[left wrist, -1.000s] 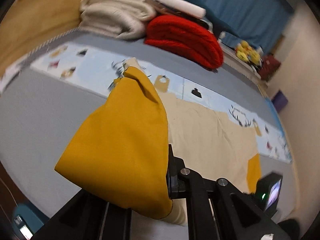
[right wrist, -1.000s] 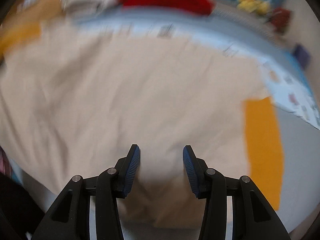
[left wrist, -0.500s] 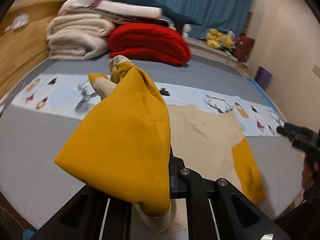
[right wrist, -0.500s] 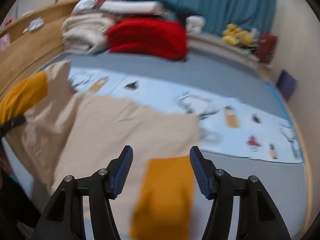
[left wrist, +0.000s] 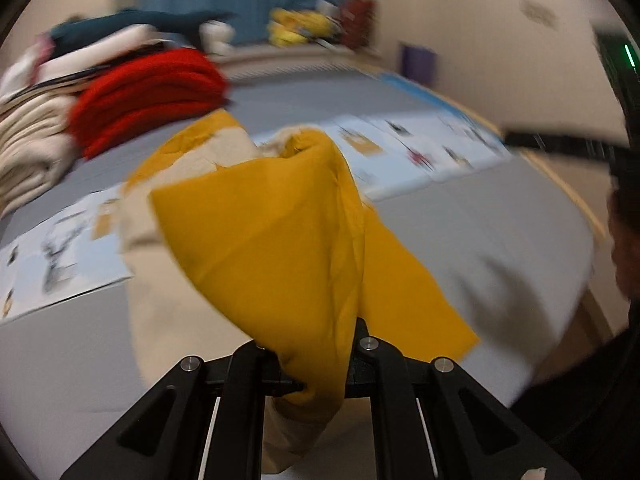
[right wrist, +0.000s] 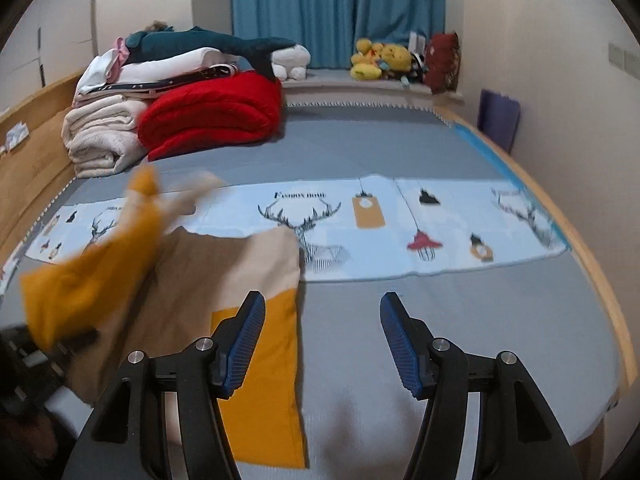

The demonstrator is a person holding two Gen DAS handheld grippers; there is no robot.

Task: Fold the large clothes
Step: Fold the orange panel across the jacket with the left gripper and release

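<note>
A large beige garment (right wrist: 224,264) with mustard-yellow parts lies on the grey bed (right wrist: 460,320). My left gripper (left wrist: 314,364) is shut on a mustard-yellow sleeve (left wrist: 272,240) and holds it lifted above the bed; the fabric hides the fingertips. In the right wrist view that lifted sleeve (right wrist: 92,276) hangs blurred at the left. My right gripper (right wrist: 322,340) is wide open and empty, just above the bed to the right of the garment's flat yellow panel (right wrist: 268,384); its left finger overlaps that panel.
A folded red blanket (right wrist: 216,116) and cream blankets (right wrist: 104,136) are stacked at the bed's far left. A pale blue printed strip (right wrist: 400,220) crosses the bed. Plush toys (right wrist: 380,60) sit by the blue curtain. A wooden bed edge (right wrist: 592,264) runs along the right.
My left gripper has swung right with the yellow sleeve still in it. My right gripper has moved right off the garment, lifted its view, and opened wider.
</note>
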